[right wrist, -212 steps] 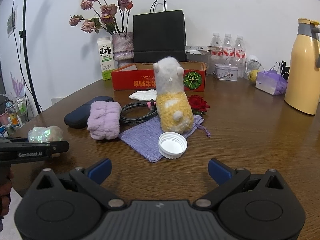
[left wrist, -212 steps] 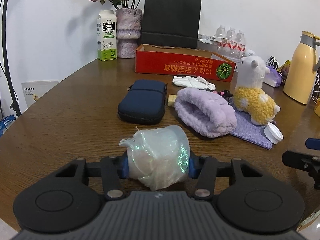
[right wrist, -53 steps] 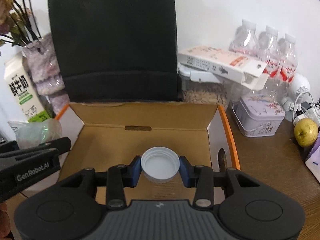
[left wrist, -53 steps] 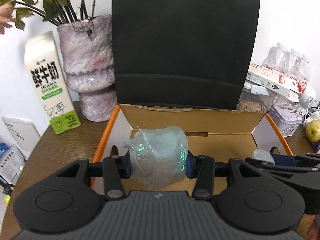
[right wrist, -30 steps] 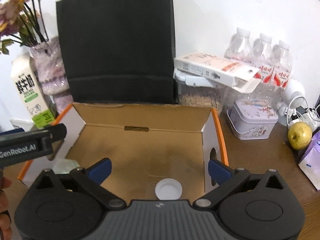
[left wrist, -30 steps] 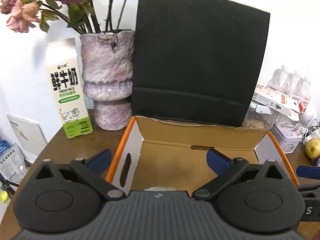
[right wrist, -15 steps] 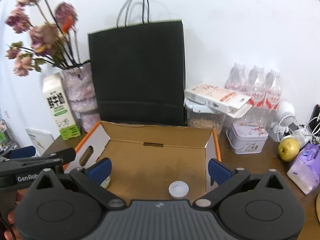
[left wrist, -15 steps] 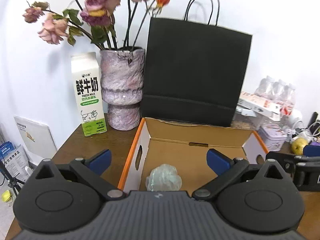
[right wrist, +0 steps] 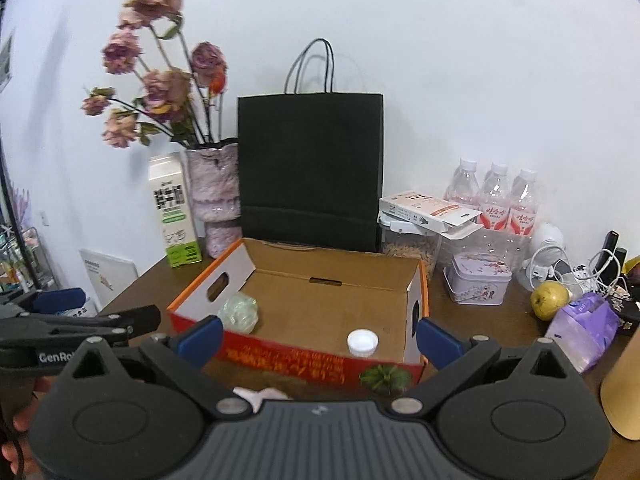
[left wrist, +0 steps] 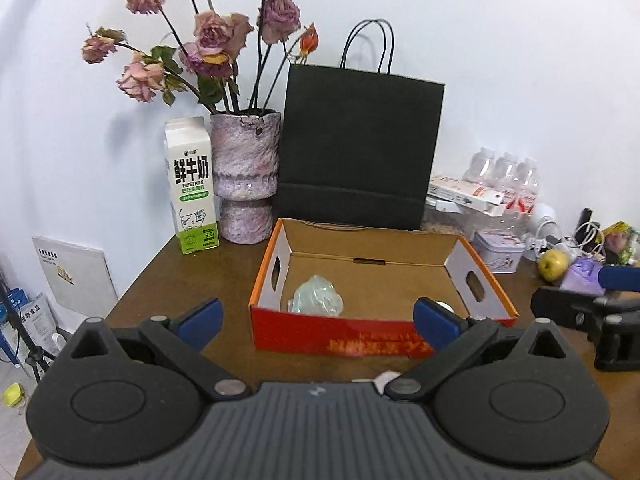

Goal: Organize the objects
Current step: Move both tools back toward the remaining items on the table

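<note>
A red-fronted cardboard box (left wrist: 362,342) (right wrist: 280,360) stands open on the brown table. Inside it, at the left end, lies a crumpled shimmery plastic wad (left wrist: 316,301) (right wrist: 240,313). A white bottle cap (right wrist: 362,343) lies on the box floor at the right end; in the left wrist view it is mostly hidden behind my fingertip. My left gripper (left wrist: 316,318) is open and empty, held back from the box front. My right gripper (right wrist: 318,340) is also open and empty, in front of the box.
Behind the box stand a black paper bag (left wrist: 356,152), a purple vase of dried roses (left wrist: 245,178) and a milk carton (left wrist: 191,196). To the right are water bottles (right wrist: 496,200), a tin (right wrist: 478,280), a yellow-green fruit (right wrist: 549,300), cables and a purple pouch (right wrist: 584,330).
Both grippers let go over the box, dropping the wad and the cap inside, then pulled back and up. The box now looks smaller and farther away.
</note>
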The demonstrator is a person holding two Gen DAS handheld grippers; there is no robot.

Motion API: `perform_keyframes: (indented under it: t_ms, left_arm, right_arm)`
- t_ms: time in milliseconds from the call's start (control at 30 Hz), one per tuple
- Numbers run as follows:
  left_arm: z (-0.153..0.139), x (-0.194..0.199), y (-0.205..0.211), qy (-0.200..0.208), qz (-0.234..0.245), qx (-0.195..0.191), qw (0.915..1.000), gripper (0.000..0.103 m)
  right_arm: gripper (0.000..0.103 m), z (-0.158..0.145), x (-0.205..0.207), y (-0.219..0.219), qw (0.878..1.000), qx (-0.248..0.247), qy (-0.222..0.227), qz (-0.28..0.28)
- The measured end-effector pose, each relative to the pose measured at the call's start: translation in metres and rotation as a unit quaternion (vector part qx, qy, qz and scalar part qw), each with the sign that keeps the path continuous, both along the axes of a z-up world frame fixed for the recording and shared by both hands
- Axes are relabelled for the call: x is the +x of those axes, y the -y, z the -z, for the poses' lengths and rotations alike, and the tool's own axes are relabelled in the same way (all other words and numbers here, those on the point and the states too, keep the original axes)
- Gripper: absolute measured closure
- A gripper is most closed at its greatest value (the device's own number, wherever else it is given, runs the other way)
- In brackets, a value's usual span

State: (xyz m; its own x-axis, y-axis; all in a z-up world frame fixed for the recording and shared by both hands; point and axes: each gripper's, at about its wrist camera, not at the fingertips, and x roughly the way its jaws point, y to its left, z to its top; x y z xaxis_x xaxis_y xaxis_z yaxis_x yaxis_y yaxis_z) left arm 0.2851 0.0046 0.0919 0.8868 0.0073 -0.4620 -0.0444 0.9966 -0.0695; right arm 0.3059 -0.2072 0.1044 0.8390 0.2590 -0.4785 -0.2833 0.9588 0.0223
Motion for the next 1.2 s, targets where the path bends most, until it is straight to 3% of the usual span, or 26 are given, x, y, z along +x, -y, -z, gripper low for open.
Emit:
perform_keyframes:
  t_ms: [233,633,933,1200]
  left_arm:
    - [0.009,-0.051,-0.001,0.014,0.0,-0.005,0.9999,0.0]
    - [0.048,-0.126,-0.013,0.018,0.004,-0.008,0.9998,0.0]
    - [0.072,-0.156,-0.011,0.008,0.011,0.006,0.9999,0.0]
    - [0.086,-0.165,-0.009,-0.012,0.012,0.003,0.9998,0.0]
  right_arm:
    - [0.0,0.017,-0.058,0.0,1.0,-0.011,0.012,-0.012]
    - [0.0,0.08,-0.145,0.006,1.0,0.001,0.002,-0.015]
    - [0.0,0.122,-0.172,0.028,0.999,0.02,-0.026,-0.002]
    - [0.0,0.137,-0.179,0.038,1.0,0.015,-0.026,0.002]
